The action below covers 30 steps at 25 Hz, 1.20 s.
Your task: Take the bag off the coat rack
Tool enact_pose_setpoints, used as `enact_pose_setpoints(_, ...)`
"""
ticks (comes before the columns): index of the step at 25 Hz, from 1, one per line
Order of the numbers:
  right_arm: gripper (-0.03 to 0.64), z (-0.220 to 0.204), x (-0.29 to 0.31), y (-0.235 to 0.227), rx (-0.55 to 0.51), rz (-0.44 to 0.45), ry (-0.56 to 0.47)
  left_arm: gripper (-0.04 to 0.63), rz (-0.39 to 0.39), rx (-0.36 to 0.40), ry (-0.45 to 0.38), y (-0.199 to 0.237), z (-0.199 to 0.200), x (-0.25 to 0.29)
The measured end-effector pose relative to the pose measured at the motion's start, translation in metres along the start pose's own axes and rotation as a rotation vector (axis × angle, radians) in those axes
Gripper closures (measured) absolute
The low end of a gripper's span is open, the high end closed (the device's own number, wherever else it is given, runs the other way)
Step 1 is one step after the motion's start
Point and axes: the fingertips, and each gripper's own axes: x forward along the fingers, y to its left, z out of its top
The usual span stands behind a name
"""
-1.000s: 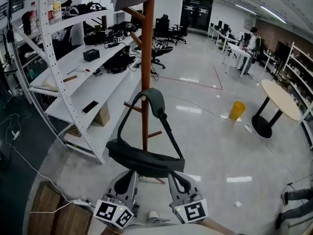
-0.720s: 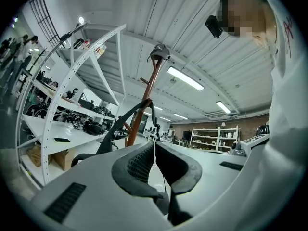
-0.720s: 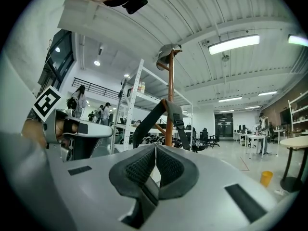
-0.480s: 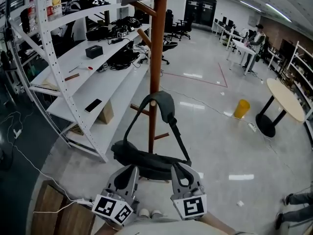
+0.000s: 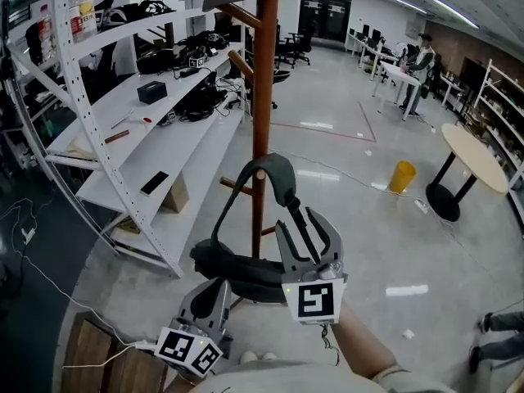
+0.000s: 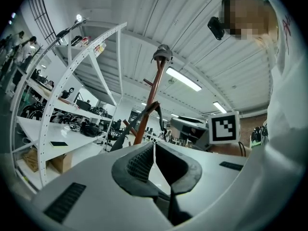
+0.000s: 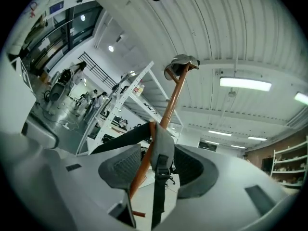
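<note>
A dark bag (image 5: 239, 270) hangs by its strap (image 5: 277, 177) from a peg of the brown coat rack (image 5: 264, 97). My right gripper (image 5: 301, 224) is raised beside the strap, just right of the pole. In the right gripper view its jaws are opening, and the strap's grey shoulder pad (image 7: 162, 146) runs between the pads (image 7: 120, 166) without being pressed. The rack's pole (image 7: 169, 105) rises behind, with a hat (image 7: 181, 61) on top. My left gripper (image 5: 214, 290) sits low under the bag's body, shut with nothing in it (image 6: 154, 150).
White shelving (image 5: 123, 129) with cables and boxes stands close on the left. A wooden crate (image 5: 90, 359) is at the bottom left. Farther right on the shiny floor are a yellow bin (image 5: 401, 177) and a round table (image 5: 471, 160). A person's feet (image 5: 499, 334) show at the right edge.
My right gripper has risen from under the bag up to the strap, and its jaws have gone from shut to wide apart. The left gripper has stayed low.
</note>
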Motion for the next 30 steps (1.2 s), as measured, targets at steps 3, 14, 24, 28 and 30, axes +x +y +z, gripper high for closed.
enact_pose_setpoints(3, 0.408, 0.014, 0.023, -0.009, -0.04, -0.032, -0.021, 0.568, 0.016, -0.004, -0.009, 0.009, 0.003, -0.005)
enact_pose_setpoints(14, 0.397, 0.031, 0.075, -0.011, -0.209, -0.181, -0.054, 0.568, 0.07, 0.003, 0.0, 0.028, 0.001, -0.022)
enact_pose_setpoints(24, 0.397, 0.018, 0.101, -0.022, -0.094, -0.179, 0.019, 0.568, 0.086, -0.004, 0.005, 0.035, -0.001, -0.026)
enact_pose_setpoints(28, 0.399, 0.018, 0.108, -0.027, -0.084, -0.193, -0.001, 0.568, 0.089, -0.012, 0.007, 0.039, -0.003, -0.026)
enact_pose_setpoints(30, 0.4, 0.018, 0.109, -0.027, -0.093, -0.196, -0.009, 0.568, 0.091, -0.015, 0.01, 0.04, -0.003, -0.026)
